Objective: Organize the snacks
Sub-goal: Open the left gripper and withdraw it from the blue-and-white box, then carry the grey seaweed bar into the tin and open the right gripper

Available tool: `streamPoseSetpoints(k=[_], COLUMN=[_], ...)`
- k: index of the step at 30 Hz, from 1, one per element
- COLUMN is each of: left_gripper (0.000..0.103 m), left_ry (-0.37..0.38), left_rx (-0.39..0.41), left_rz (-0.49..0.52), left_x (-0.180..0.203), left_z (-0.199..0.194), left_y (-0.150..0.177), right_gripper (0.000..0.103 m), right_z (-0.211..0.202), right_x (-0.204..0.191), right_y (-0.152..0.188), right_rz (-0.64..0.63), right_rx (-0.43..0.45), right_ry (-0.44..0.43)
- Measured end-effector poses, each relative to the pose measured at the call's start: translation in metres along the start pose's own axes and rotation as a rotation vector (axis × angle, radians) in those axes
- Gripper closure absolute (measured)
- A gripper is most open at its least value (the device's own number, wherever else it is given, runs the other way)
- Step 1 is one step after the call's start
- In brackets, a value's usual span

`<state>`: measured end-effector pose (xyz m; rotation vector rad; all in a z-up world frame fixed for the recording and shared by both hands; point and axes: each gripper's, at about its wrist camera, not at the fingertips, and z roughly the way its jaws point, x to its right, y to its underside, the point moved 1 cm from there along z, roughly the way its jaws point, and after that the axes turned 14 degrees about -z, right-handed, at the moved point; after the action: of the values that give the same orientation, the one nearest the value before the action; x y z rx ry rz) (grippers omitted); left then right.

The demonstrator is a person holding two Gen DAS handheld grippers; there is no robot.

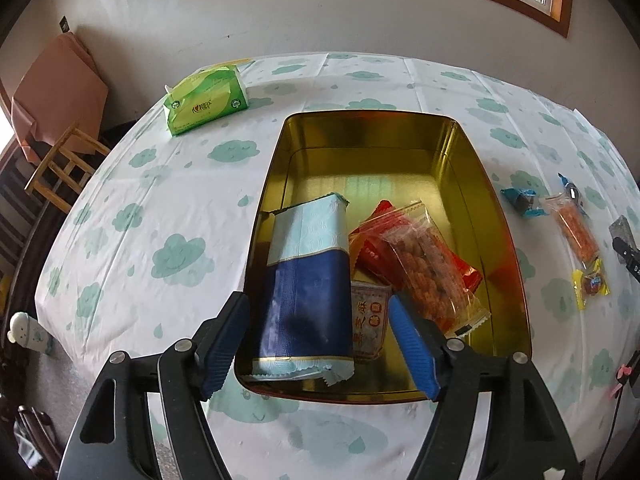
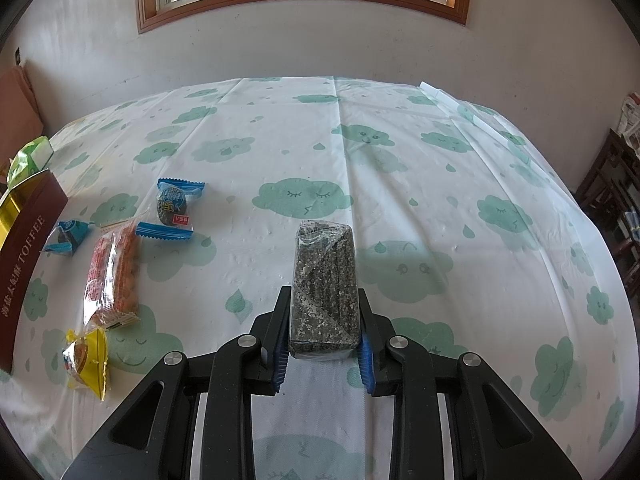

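Four packets already lie in your gold tin (image 1: 472, 168), the blue-and-white biscuit pack (image 1: 308, 280) nearest, between your left gripper (image 1: 318, 344)'s parted jaws, unpinched. Your right gripper (image 2: 324, 346) is clamped on a sesame bar (image 2: 325, 284) above the cloth; four wrapped snacks (image 2: 114, 276) wait farther left, beside the tin.

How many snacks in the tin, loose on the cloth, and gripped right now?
In the tin: 4
Loose on the tablecloth: 4
Held in the right gripper: 1, a speckled bar
Total: 9
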<state>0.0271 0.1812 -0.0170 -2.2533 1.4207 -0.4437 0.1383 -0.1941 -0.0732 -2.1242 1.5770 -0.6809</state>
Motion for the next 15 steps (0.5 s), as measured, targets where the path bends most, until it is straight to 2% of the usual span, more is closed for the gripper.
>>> streamPoseSetpoints(k=[5, 7, 15], left_gripper=[0.031, 0.025, 0.022], left_ry=[0.017, 0.022, 0.05], left_rx=[-0.007, -0.006, -0.004], left_rz=[-0.003, -0.005, -0.018], left_x=[-0.001, -0.001, -0.005], left_z=[0.0, 0.0, -0.002], left_y=[0.003, 0.004, 0.006], right_gripper=[0.076, 0.076, 0.076], right_z=[0.0, 0.0, -0.01], right_x=[0.001, 0.002, -0.008], right_y=[0.0, 0.0, -0.006], right_rz=[0.004, 0.008, 0.005], right_rx=[-0.006, -0.016, -0.021], right_ry=[0.011, 0.018, 0.005])
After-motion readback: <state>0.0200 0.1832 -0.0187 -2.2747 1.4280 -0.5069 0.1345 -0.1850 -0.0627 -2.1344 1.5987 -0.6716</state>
